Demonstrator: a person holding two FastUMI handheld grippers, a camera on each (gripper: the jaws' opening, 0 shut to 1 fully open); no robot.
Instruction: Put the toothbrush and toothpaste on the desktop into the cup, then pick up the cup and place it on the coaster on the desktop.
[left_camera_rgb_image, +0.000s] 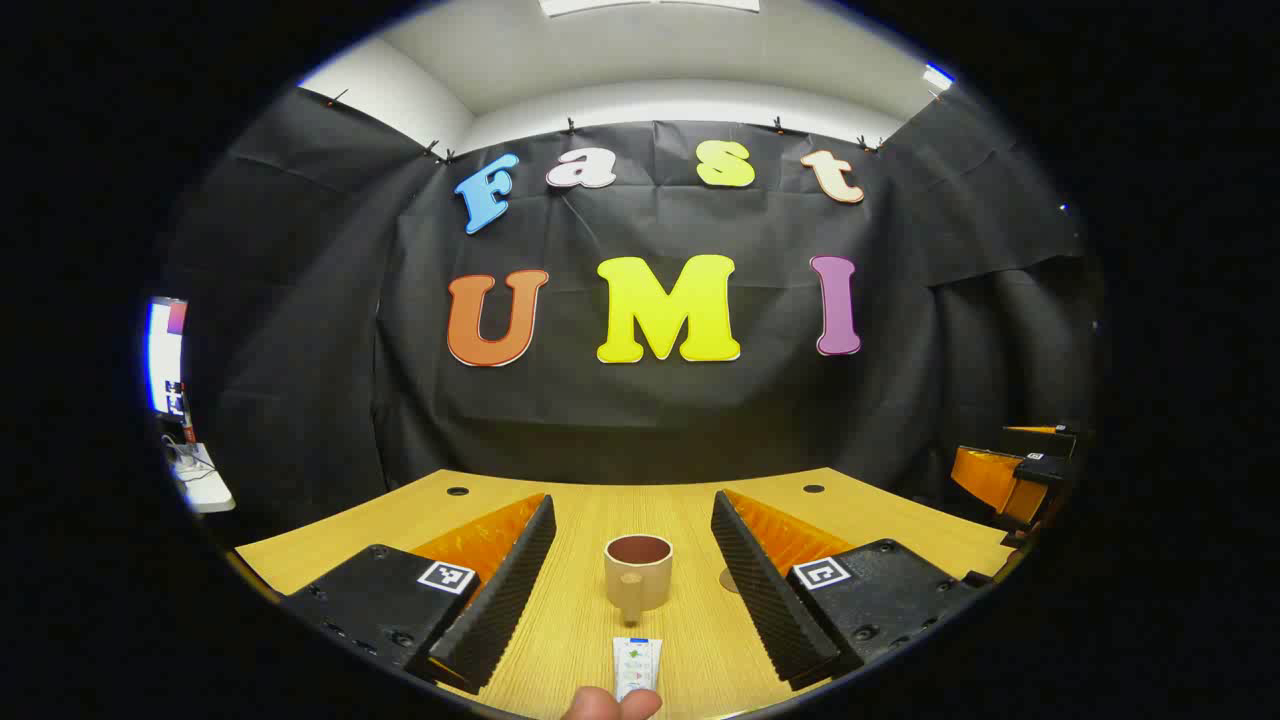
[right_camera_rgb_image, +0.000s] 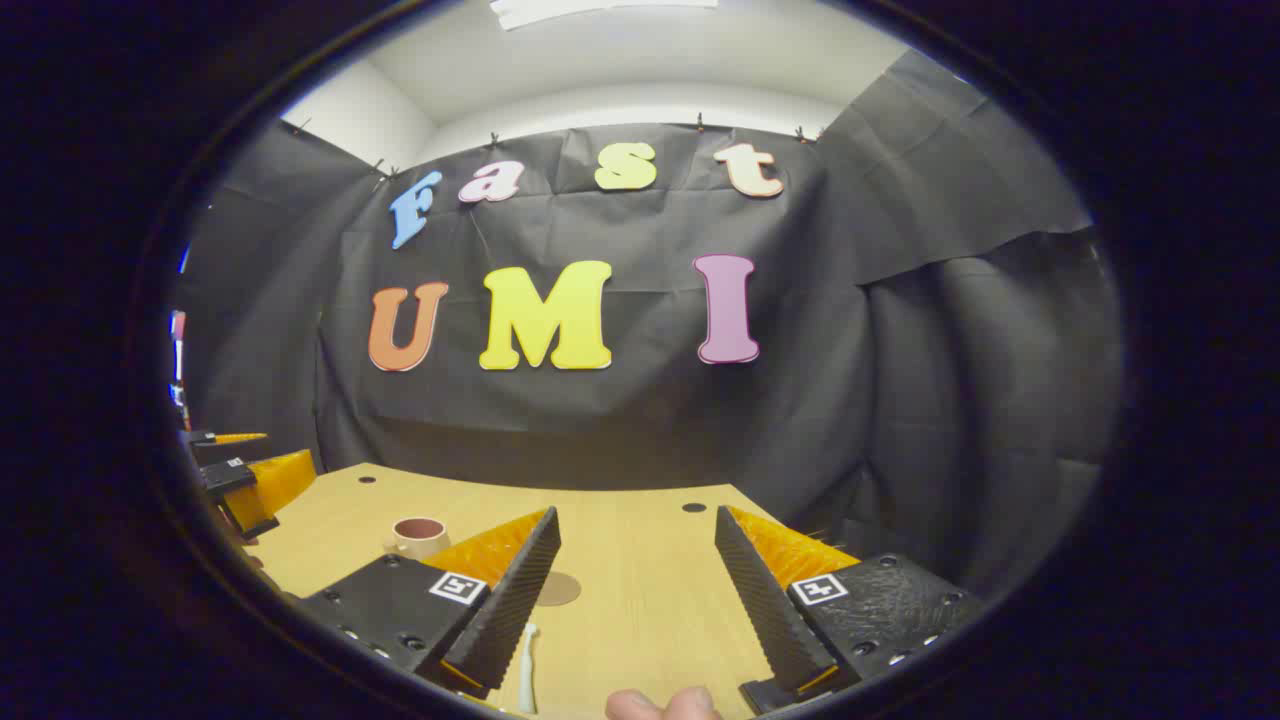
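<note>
Evidently both the left gripper (left_camera_rgb_image: 633, 585) and right gripper (right_camera_rgb_image: 637, 590) gape wide, seemingly touching nothing above the desktop (right_camera_rgb_image: 640, 560).

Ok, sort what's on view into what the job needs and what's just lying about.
Needed for the job:
- beige ceramic cup with a brown inside
- white toothpaste tube
- white toothbrush
- round tan coaster
- left gripper, open
- right gripper, open

Just lying about:
- white shelf with cables beyond the wooden desktop

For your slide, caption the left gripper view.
Open left gripper frames the cup, with the toothpaste lying nearer on the desktop.
</note>
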